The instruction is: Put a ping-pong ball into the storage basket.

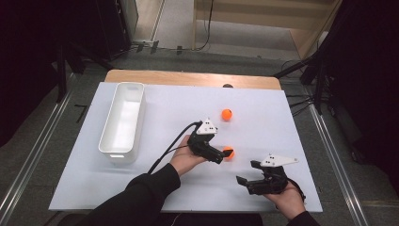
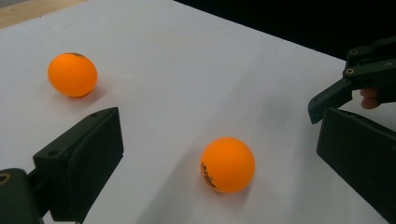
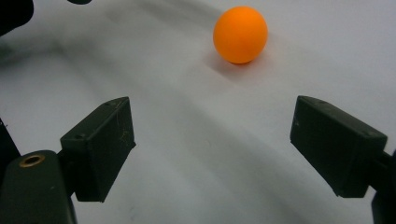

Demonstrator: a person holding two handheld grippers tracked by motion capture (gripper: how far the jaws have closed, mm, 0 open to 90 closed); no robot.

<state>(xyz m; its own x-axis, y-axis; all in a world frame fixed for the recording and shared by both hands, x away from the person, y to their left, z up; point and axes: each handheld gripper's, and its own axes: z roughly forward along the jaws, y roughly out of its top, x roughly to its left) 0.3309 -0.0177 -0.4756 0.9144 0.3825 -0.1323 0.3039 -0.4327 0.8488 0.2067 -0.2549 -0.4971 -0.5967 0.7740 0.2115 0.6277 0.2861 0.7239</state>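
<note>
We see our left gripper (image 1: 223,154) reaching across the white table (image 1: 263,122) toward the nearer orange ping-pong ball (image 1: 228,152). In the left gripper view its jaws stand wide apart, and that ball (image 2: 228,164) rests on the table between them, touching neither one. The ball carries small dark print low on its side.

A second orange ping-pong ball (image 1: 227,114) lies farther back on the table, well apart from the first; in the left gripper view it (image 2: 72,74) sits beyond the left-hand jaw.

Our right gripper (image 1: 248,177) is held low near the front edge of the table, to the right of the left one. Its jaws are spread wide with bare table between them, and an orange ball (image 3: 240,34) lies ahead of them.

A white rectangular bin (image 1: 123,120) stands at the left of the table, away from both balls.
</note>
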